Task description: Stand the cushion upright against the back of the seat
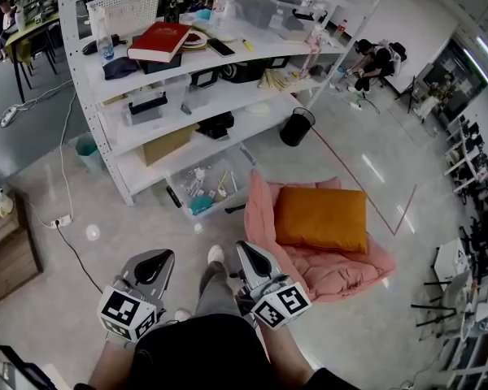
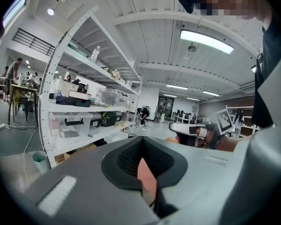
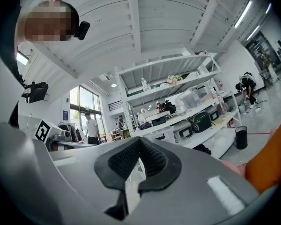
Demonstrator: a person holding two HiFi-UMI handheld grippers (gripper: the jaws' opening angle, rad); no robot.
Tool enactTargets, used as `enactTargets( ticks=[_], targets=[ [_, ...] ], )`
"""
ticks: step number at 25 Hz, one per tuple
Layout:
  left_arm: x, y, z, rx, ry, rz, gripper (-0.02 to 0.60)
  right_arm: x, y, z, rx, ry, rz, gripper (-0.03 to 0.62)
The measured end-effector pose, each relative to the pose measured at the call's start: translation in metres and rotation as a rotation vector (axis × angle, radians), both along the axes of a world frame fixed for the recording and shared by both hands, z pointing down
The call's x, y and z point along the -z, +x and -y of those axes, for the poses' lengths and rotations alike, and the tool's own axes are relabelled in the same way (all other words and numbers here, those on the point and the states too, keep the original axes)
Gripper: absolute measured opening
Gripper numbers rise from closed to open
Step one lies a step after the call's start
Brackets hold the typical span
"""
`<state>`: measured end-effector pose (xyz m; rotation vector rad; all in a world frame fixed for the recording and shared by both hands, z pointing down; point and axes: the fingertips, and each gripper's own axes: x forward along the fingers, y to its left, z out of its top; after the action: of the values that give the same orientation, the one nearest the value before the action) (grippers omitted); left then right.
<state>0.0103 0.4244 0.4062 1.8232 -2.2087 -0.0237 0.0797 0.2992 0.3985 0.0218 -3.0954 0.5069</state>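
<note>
Nearest, the left gripper (image 1: pixel 157 260) and right gripper (image 1: pixel 252 256) are both pinched closed and empty. Beyond them, the orange rectangular fabric cushion (image 1: pixel 321 218) lies flat on the pink padded seat (image 1: pixel 342 279) — closed jaws would merely shove it, and once stood up it may slump over.

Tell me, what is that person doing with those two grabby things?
A person holds a gripper in each hand, the left gripper and the right gripper, both near their body with jaws shut and empty. The orange cushion lies on the pink seat ahead, untouched. It is not stood up yet.
</note>
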Motion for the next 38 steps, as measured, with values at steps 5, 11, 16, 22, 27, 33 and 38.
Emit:
enactTargets(
  ticks=[5,11,16,22,27,33,38],
  targets=[
    [-0.012,-0.025,0.021,0.009,-0.028,-0.001,0.02,-0.012,-0.027,0.026,0.007,-0.023,-0.001,0.005],
    [-0.023,-0.068,0.063,0.034,-0.054,-0.012,0.019,-0.023,-0.076,0.07,0.043,-0.04,-0.012,0.005],
    [-0.027,-0.104,0.111,0.054,-0.068,-0.028,0.018,-0.029,-0.117,0.117,0.079,-0.043,-0.032,0.006],
    [-0.028,-0.147,0.176,0.074,-0.104,-0.039,0.018,-0.03,-0.164,0.179,0.111,-0.074,-0.038,0.005],
    [-0.018,-0.178,0.235,0.077,-0.112,-0.038,0.019,-0.029,-0.194,0.228,0.139,-0.093,-0.05,0.006],
    [-0.01,-0.211,0.296,0.074,-0.123,-0.033,0.02,-0.028,-0.224,0.282,0.142,-0.105,-0.046,0.006],
    [-0.012,-0.221,0.336,0.028,-0.125,-0.029,0.019,-0.028,-0.235,0.318,0.104,-0.119,-0.044,0.006]
  ],
)
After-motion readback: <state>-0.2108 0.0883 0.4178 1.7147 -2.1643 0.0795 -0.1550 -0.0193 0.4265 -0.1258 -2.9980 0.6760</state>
